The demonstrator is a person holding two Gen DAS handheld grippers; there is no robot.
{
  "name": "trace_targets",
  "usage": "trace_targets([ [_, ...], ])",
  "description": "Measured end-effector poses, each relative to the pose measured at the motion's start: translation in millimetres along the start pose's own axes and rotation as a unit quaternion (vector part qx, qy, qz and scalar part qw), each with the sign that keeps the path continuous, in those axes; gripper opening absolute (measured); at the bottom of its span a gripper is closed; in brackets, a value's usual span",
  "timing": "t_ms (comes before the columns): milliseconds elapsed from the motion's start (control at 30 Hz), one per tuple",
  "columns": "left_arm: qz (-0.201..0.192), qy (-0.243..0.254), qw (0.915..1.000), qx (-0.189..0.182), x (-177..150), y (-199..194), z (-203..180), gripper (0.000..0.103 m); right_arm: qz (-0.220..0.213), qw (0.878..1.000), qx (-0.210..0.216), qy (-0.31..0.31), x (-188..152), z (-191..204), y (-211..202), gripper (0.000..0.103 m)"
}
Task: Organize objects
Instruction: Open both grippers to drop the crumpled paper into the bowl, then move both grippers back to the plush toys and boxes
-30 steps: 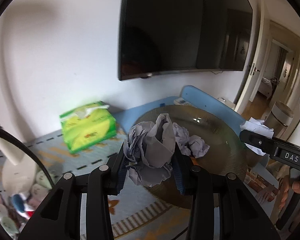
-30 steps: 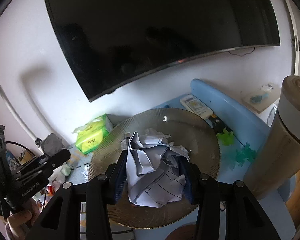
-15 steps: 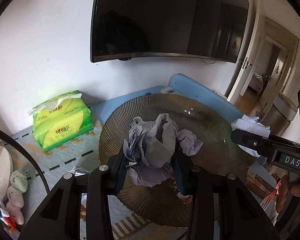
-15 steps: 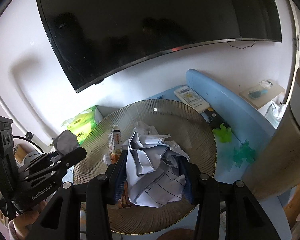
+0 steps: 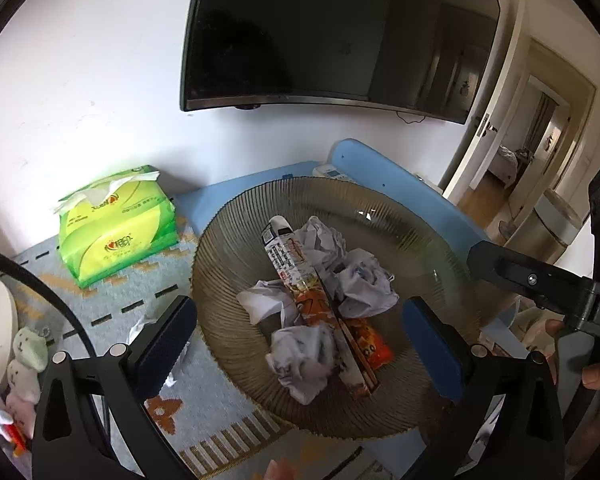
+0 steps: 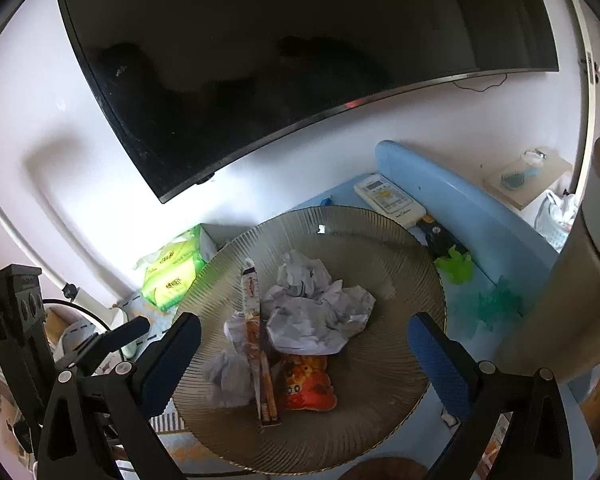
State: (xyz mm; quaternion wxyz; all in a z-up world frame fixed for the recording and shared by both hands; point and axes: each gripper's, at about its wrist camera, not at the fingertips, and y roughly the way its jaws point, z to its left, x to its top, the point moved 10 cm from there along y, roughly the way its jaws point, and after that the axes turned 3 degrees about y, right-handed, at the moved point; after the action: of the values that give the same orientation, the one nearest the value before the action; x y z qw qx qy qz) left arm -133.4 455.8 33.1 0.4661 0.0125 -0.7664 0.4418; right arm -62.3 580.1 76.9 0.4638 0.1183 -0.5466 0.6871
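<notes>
Release over the ribbed brown glass plate [image 5: 236, 240]: both the left gripper [image 5: 300, 332] and right gripper [image 6: 304, 352] are opening, nothing between their jaws, while crumpled grey-white paper balls [image 6: 316, 312] lie at frame centre; withdrawal is best made straight upward.

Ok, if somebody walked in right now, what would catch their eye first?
Probably the big ribbed glass plate in the middle, piled with crumpled paper, a long printed box and an orange snack packet. Both grippers, left and right, hover over it, jaws opening with nothing between them. Behind, a dark TV fills the wall, with a bright green tissue pack to the plate's left.
</notes>
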Motion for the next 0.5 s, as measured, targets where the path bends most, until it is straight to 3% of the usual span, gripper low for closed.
trace_targets([
  [500,-0.037,0.028,0.9984,0.033,8.2,-56.0,8.6,0.103,-0.012,1.0,-0.003,-0.01,-10.6,31.8,-38.4,0.103],
])
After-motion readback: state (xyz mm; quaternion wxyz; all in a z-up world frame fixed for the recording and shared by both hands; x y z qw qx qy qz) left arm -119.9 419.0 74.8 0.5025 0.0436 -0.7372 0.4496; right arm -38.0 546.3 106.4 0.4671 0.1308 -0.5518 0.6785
